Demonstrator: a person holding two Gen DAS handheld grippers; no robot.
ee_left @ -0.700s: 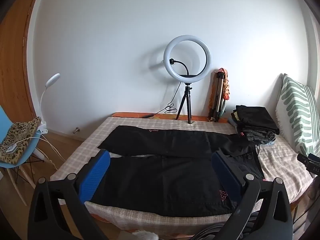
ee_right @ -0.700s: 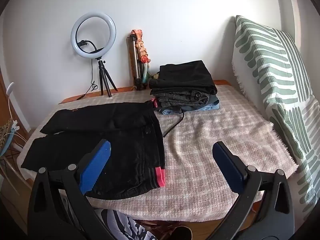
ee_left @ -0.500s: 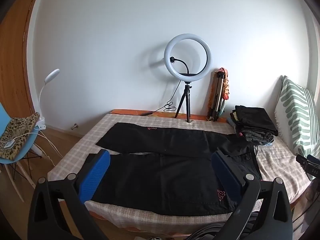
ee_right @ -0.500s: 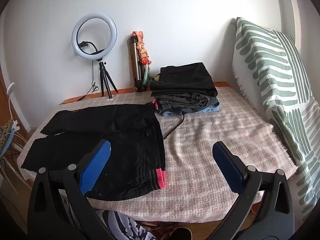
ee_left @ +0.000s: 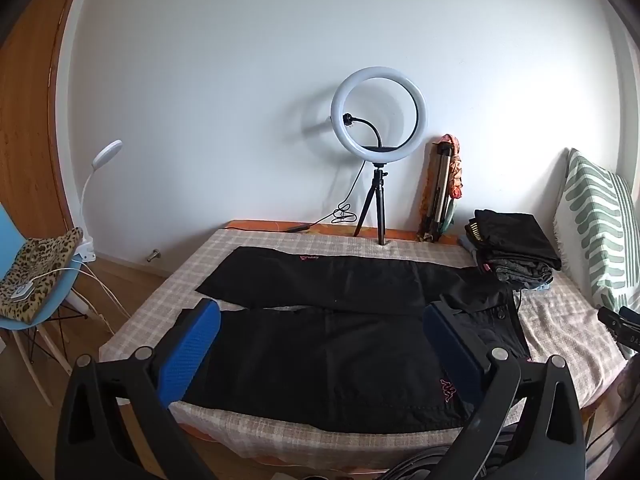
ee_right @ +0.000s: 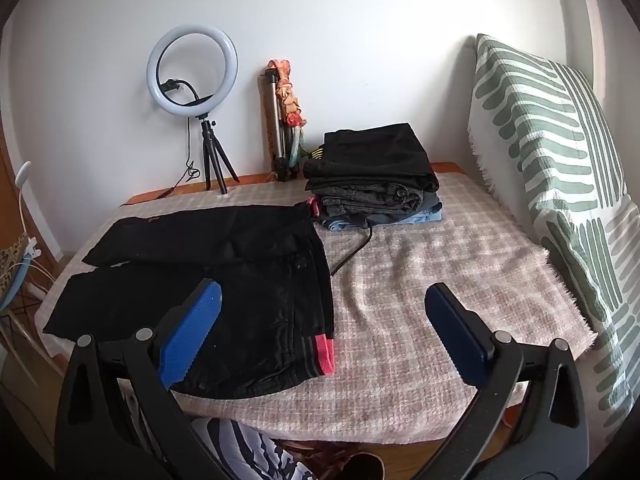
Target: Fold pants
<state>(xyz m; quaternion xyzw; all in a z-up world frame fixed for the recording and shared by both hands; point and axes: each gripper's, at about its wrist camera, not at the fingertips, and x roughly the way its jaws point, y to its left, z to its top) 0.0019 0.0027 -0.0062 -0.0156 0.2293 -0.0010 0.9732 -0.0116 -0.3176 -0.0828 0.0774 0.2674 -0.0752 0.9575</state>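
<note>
Black pants lie spread flat on the checked bed cover, legs pointing left, waistband with a pink tab to the right. They also show in the right wrist view, at the left of the bed. My left gripper is open and empty, held back from the near bed edge, above the near leg. My right gripper is open and empty, held near the waistband end and the near bed edge. A part of the right gripper shows at the right edge of the left wrist view.
A stack of folded clothes sits at the back right of the bed. A ring light on a tripod and a folded tripod stand by the wall. A green-striped pillow leans at the right. A blue chair stands left.
Both grippers have pulled back and up a little from the bed, so the pants look smaller and lower. Jaws stay open. The pants have not moved.
</note>
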